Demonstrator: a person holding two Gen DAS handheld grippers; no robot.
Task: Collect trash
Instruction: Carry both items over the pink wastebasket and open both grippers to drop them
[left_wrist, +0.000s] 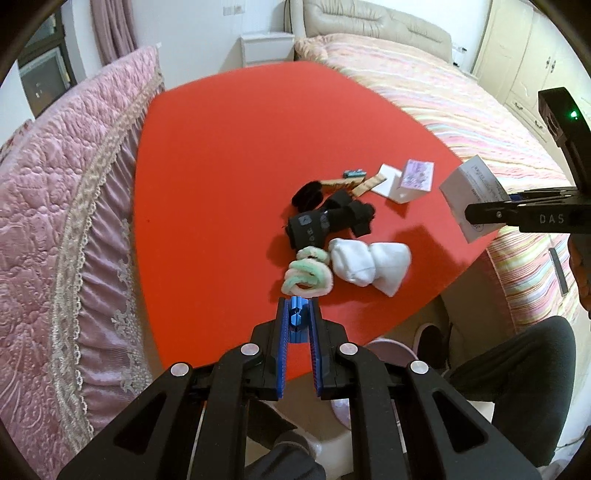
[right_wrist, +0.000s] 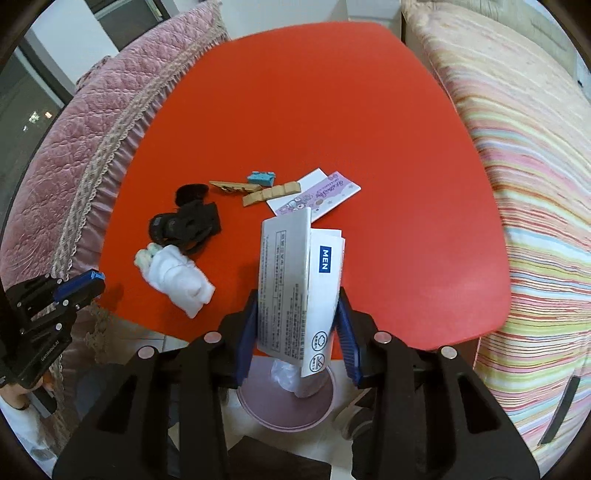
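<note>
White box pinched over the bin

A crumpled white box (right_wrist: 295, 288) with a blue "MEN" label is squeezed by the right gripper (right_wrist: 297, 328), held above the pink bin (right_wrist: 258, 410) at the red table (right_wrist: 332, 110) edge. The left gripper (left_wrist: 298, 317) is seen with fingers narrowly parted, nothing gripped.

Matt red table top (right_wrist: 332, 110), printed paper box (right_wrist: 295, 280), soft white cloth socks (left_wrist: 369, 264), quilted pink fabric cover (left_wrist: 55, 184)

A red table (right_wrist: 314, 110) carries white socks (right_wrist: 177, 278), black socks (right_wrist: 184, 225); beside it, a pastel-striped bedspread (right_wrist: 524, 184), pink quilted cover (right_wrist: 92, 122).
</note>
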